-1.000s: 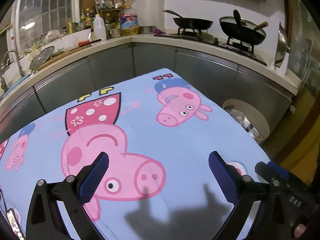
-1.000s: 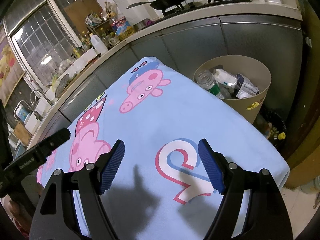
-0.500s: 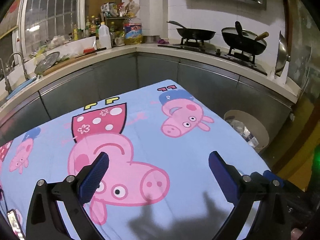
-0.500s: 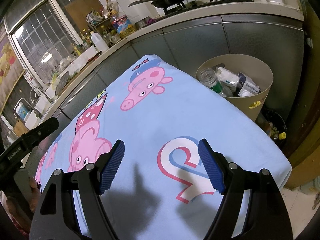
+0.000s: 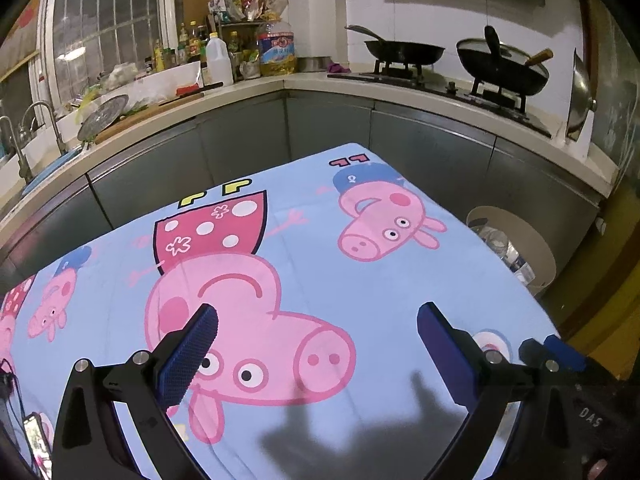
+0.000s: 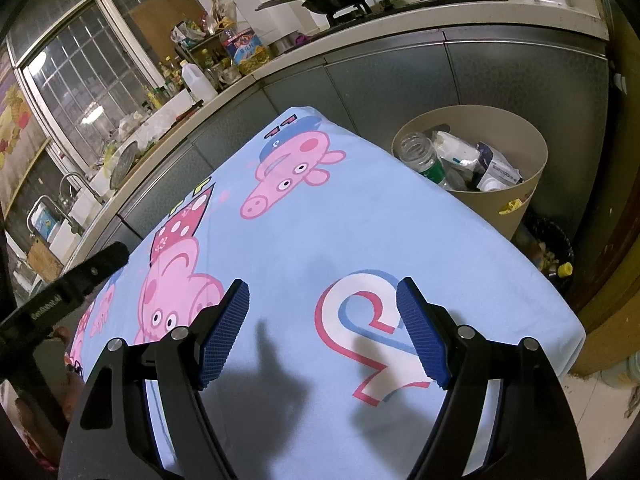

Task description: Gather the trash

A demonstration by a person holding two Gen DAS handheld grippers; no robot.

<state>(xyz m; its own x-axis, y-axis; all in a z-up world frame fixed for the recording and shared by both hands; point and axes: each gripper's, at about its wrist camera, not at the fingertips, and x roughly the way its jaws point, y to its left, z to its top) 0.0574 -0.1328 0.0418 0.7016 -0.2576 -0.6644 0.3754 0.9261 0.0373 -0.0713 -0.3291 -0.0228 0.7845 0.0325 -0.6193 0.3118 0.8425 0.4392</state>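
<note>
Change over last sec: both tools – left tool (image 5: 316, 354), right tool (image 6: 322, 330) – spread, empty, pulled back w/ wider view of cloth-covered surface (image 6: 320, 240); no trash on it, all in bin (image 6: 520, 200) frame right, so collection looks done.
</note>
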